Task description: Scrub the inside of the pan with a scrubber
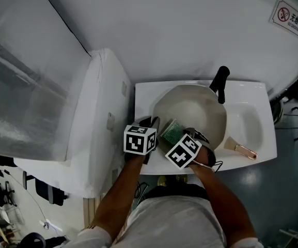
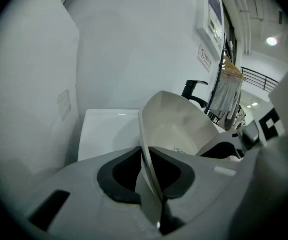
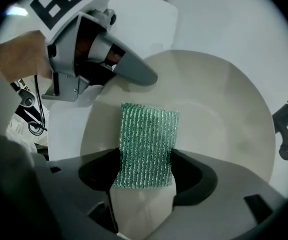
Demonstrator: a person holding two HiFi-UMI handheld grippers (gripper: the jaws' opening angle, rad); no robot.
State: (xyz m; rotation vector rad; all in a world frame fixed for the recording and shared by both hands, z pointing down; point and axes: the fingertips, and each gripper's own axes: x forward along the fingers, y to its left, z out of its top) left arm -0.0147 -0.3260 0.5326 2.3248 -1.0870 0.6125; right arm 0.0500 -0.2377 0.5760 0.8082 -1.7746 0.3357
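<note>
Left gripper view: the left claw (image 2: 149, 176) is closed on the rim of the pan (image 2: 179, 126). One jaw sits inside the wall and the other outside it, both pressing on the thin edge. The pan is pale cream inside, and its black handle (image 2: 194, 89) points away from the claw, toward the wall.

Right gripper view: the right claw (image 3: 144, 179) grips a green mesh scrubber (image 3: 146, 144) by its near end. The jaws press on both sides of it. The free end of the scrubber lies against the inner surface of the pan, close to the near wall. In this view the left claw's grey finger reaches the pan rim just beyond and to the left of the scrubber.

Head view: both claws meet at the near edge of the pan, the left on the rim and the right just beside it over the interior. The pan rests on a white tabletop (image 1: 144, 94) that has a moulded basin (image 1: 252, 119) at its right. A small brush (image 1: 240, 149) with a copper-coloured handle lies at the near edge of the basin, apart from the pan. A white cabinet (image 1: 105, 107) stands against the tabletop's left side. A red prohibition sign (image 1: 292, 18) is fixed to the wall at the upper right.
</note>
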